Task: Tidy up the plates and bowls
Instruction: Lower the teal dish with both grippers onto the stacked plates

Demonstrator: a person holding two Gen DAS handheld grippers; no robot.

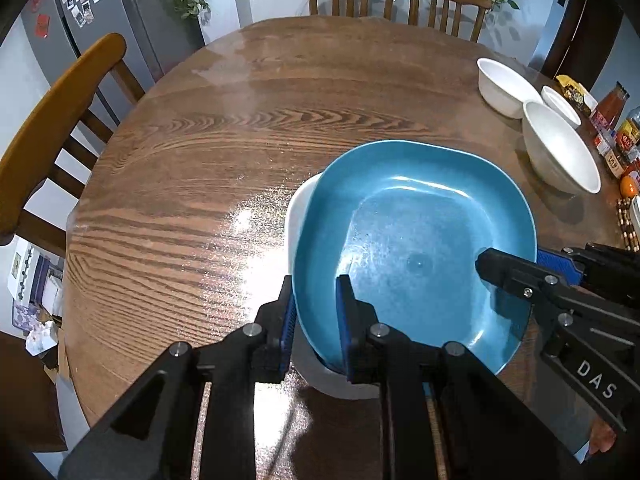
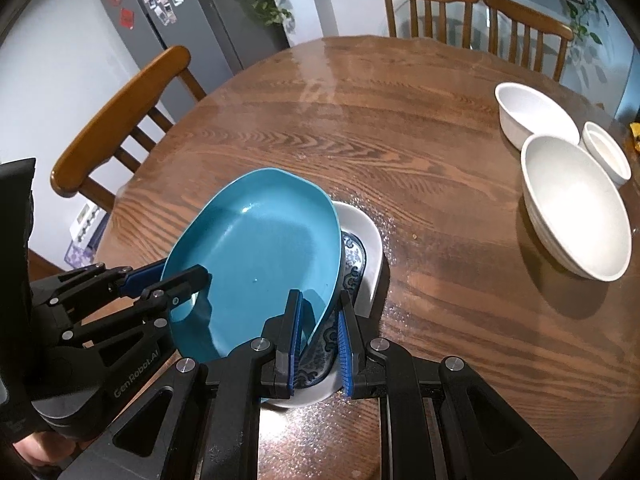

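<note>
1. The round wooden dining table (image 1: pixel 224 152) fills most of both views, and its glossy top is throwing glare near the plates.
2. Wooden chairs (image 2: pixel 120 120) sit around it: one on the left side and two at the far edge.
3. A grey fridge (image 2: pixel 188 12) covered in photo magnets stands behind the left chair, with a leafy plant beside it.
4. The teal plate (image 1: pixel 416 240) is squarish with rounded corners. It's held tilted above a stack near the table's front edge.
5. Under it sits a white oval dish (image 2: pixel 366 236), resting on the table, with a blue-and-white patterned plate (image 2: pixel 354 260) lying inside it.
6. Three white bowls (image 2: pixel 576 216) are grouped well apart on the right: a big one, a medium one behind it and a small one next to those.
7. The left gripper (image 1: pixel 316 312) is pinched onto the teal plate's near-left rim, with one blue pad on each side.
8. The right gripper (image 2: pixel 320 320) is clamped on the opposite rim the same way, jaws narrow.
9. Jars and bottles (image 1: pixel 612 120) crowd the table's far right edge, along with an orange fruit.
</note>
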